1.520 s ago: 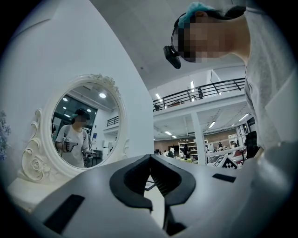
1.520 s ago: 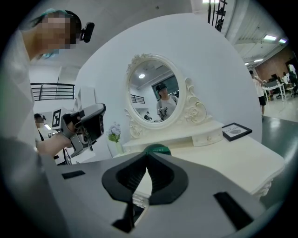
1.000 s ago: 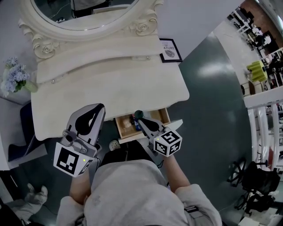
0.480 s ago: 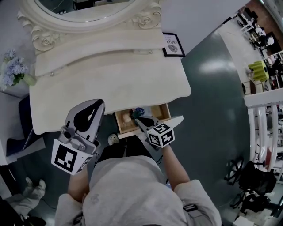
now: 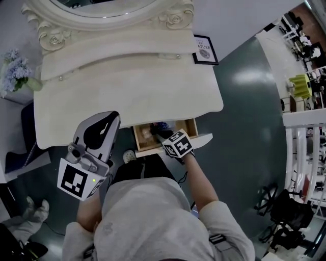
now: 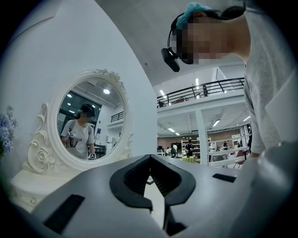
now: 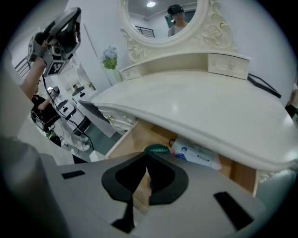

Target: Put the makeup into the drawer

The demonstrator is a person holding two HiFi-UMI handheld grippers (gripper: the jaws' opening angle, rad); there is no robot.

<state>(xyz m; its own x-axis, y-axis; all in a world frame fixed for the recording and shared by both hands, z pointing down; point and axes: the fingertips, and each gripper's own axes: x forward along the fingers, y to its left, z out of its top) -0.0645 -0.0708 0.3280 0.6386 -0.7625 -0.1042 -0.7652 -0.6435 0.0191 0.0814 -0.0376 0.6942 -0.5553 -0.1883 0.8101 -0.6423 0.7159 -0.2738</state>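
The wooden drawer (image 5: 191, 127) stands pulled out under the white vanity top (image 5: 132, 97). My right gripper (image 5: 161, 132) points steeply down into it with its jaws shut. In the right gripper view a round green-capped makeup item (image 7: 156, 149) sits right at the tips of the right gripper (image 7: 148, 154). Whether it is pinched or lying in the drawer I cannot tell. A white tube with a blue label (image 7: 198, 155) lies behind it in the drawer (image 7: 135, 137). My left gripper (image 5: 113, 118) is held up left of the drawer, shut and empty. The left gripper view has the left gripper (image 6: 150, 158) facing the mirror.
An oval mirror (image 5: 102, 10) in a carved white frame rises at the back of the vanity. A small framed picture (image 5: 205, 50) leans at the back right. Blue flowers (image 5: 14, 74) stand at the left. Dark green floor (image 5: 249, 127) lies to the right.
My right gripper has sunk and tipped downward into the mouth of the drawer, its marker cube sliding toward the vanity. The left gripper has kept its place.
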